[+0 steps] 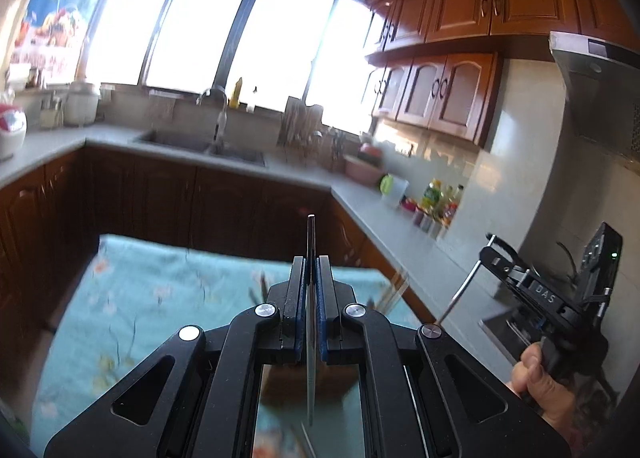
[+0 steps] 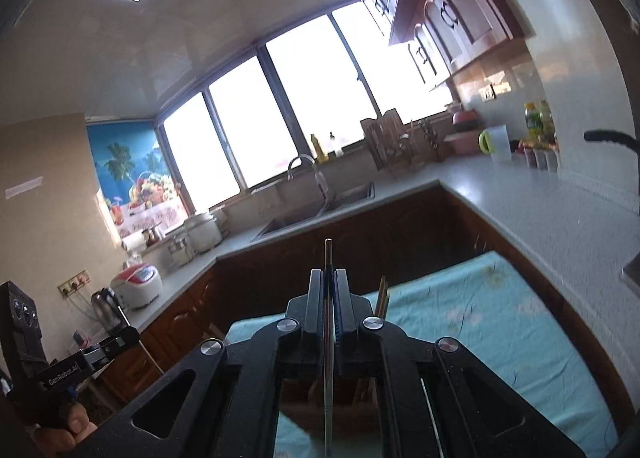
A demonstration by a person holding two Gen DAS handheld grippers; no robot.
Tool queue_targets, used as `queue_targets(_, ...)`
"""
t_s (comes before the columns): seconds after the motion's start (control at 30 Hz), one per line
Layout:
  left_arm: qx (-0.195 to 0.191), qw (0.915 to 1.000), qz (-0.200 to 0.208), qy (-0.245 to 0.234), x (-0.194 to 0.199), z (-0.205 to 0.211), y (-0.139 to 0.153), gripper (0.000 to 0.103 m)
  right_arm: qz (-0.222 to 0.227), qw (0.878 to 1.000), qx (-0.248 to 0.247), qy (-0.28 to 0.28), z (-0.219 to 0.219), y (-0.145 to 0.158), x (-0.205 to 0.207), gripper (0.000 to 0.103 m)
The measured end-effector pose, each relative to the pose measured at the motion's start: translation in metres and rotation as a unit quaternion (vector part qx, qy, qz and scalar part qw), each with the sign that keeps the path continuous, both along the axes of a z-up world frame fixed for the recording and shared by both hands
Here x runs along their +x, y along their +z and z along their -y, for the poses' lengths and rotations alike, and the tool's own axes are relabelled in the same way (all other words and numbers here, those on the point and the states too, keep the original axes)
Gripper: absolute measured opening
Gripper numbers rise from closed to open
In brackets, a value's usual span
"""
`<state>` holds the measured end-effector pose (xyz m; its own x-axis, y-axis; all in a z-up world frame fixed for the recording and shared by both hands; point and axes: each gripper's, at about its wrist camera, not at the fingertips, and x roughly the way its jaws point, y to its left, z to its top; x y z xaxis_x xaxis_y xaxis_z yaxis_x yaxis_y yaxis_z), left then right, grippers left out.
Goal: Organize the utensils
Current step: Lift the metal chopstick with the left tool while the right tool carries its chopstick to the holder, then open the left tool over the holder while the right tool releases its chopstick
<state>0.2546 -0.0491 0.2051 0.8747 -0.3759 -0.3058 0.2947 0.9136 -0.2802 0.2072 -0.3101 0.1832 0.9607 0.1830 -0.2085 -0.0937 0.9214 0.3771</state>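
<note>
Nearby, sink (image 1: 202, 145), bottles (image 1: 442, 197), teal cloth (image 1: 140, 298)

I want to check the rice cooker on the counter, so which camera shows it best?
The right wrist view: the rice cooker sits whole and fairly sharp on the counter. The left wrist view catches only part of it at the edge, blurred.

Thin metal utensil (image 1: 311, 258) edge-on, upright; 2nd utensil (image 2: 329, 298) likewise, both above teal cloth.
</note>
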Motion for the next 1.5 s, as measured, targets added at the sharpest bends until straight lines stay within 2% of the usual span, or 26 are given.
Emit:
queue_targets(0.2,0.013,0.9996,0.021,0.014,0.038,0.021,0.008,0.004,0.026,0.999,-0.011,-0.018,0.006,0.017,0.03,0.004)
queue_targets(0.3,0.021,0.9992,0.024,0.024,0.053,0.031,-0.001,0.004,0.029,0.999,-0.021,-0.024,0.005,0.013,0.041,0.004)
queue_targets(0.47,0.026,0.9988,0.004,0.041,0.067,0.037,-0.029,0.004,0.02,0.999,-0.026,-0.033,0.002,-0.009,0.054,0.004)
queue_targets(0.67,0.03,0.9982,-0.003,0.051,0.063,0.04,-0.054,0.004,0.007,0.999,-0.026,-0.039,-0.001,-0.043,0.054,0.004)
queue_targets(0.97,0.04,0.9981,-0.022,0.042,0.048,0.039,-0.088,0.004,-0.017,0.999,-0.012,-0.034,-0.006,-0.084,0.049,0.004)
queue_targets(1.07,0.043,0.9979,-0.024,0.043,0.044,0.037,-0.095,0.004,-0.027,0.999,-0.016,-0.031,-0.01,-0.088,0.047,0.004)
queue_targets(1.5,0.033,0.9977,-0.041,0.043,0.048,0.028,-0.094,0.004,-0.045,0.998,-0.022,-0.025,-0.008,-0.083,0.05,0.004)
